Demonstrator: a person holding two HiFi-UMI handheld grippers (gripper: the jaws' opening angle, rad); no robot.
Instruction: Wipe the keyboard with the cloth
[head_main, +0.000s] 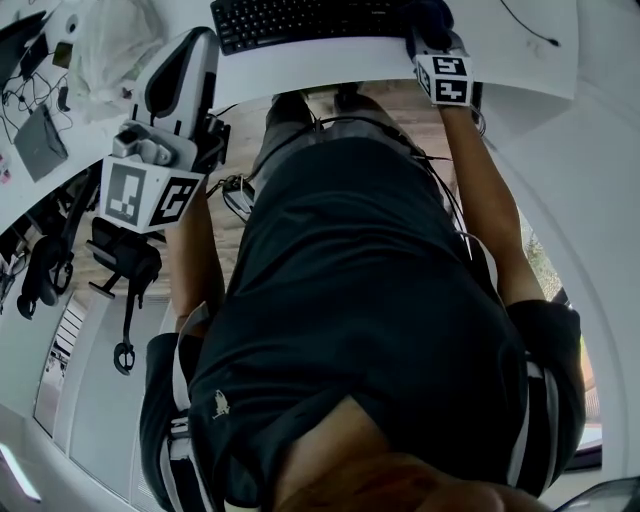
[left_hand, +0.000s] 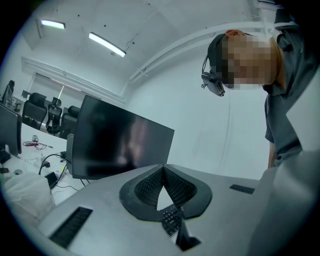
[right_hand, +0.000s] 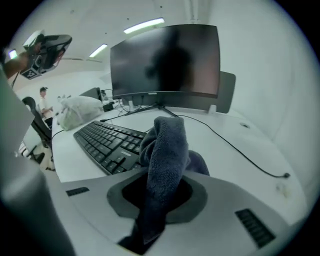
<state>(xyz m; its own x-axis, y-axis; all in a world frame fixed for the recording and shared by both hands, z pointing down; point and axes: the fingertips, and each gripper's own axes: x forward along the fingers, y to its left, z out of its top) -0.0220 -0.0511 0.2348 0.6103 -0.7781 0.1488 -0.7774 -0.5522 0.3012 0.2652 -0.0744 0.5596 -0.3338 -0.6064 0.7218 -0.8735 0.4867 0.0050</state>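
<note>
We have the cloth (right_hand: 167, 150) in hand but, as we read it, the wiping itself is mostly ahead of us. The right gripper (right_hand: 160, 192) is clamped tight on a fold of the dark towel, which bunches up past the jaws and sits at the right end of the keyboard (right_hand: 107, 142). Whether the cloth is actually pressing on the keys or just beside the last column, we cannot quite tell from these angles. Nothing on the keys shows which part, if any, has been cleaned, so we would treat the whole run to the left as left to do. The left gripper (left_hand: 162, 172) has its jaw tips closed together with nothing between them, and it is held up off the desk (right_hand: 240, 130), well apart from the work on the left. The keyboard lies close to the curved near edge of the desk, so a sweep should stay flat and not drag towards us. Beyond it stands the monitor (right_hand: 165, 65) on its foot, a thin cable (right_hand: 235, 150) trails over bare desk to the right, and a plastic bag (right_hand: 80, 112) sits past the far left end; the path leftwards along the keys looks open.
</note>
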